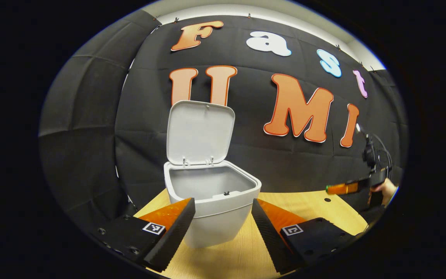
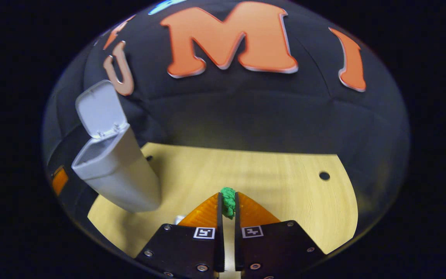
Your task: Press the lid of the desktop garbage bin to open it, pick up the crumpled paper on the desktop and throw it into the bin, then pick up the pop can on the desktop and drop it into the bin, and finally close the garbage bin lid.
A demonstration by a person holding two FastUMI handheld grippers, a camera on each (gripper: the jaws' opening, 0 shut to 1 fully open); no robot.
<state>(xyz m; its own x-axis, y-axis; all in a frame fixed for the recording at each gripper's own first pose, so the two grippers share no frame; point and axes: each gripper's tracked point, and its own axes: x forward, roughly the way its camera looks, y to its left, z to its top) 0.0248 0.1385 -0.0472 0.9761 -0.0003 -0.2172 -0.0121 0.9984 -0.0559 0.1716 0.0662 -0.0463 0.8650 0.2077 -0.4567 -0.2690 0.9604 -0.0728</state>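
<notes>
Both fingers of the right tool (image 2: 227,207) pinch green, seemingly crumpled paper (image 2: 228,201).

black cloth wall (image 1: 91,128), pale wooden table (image 2: 269,174)

The left gripper view sits low and close in front of the open bin (image 1: 211,201), facing the back wall. The right gripper view looks down from higher up at the bench (image 2: 269,182), with the bin (image 2: 118,174) off to its left. Both see the bin and bench.
</notes>
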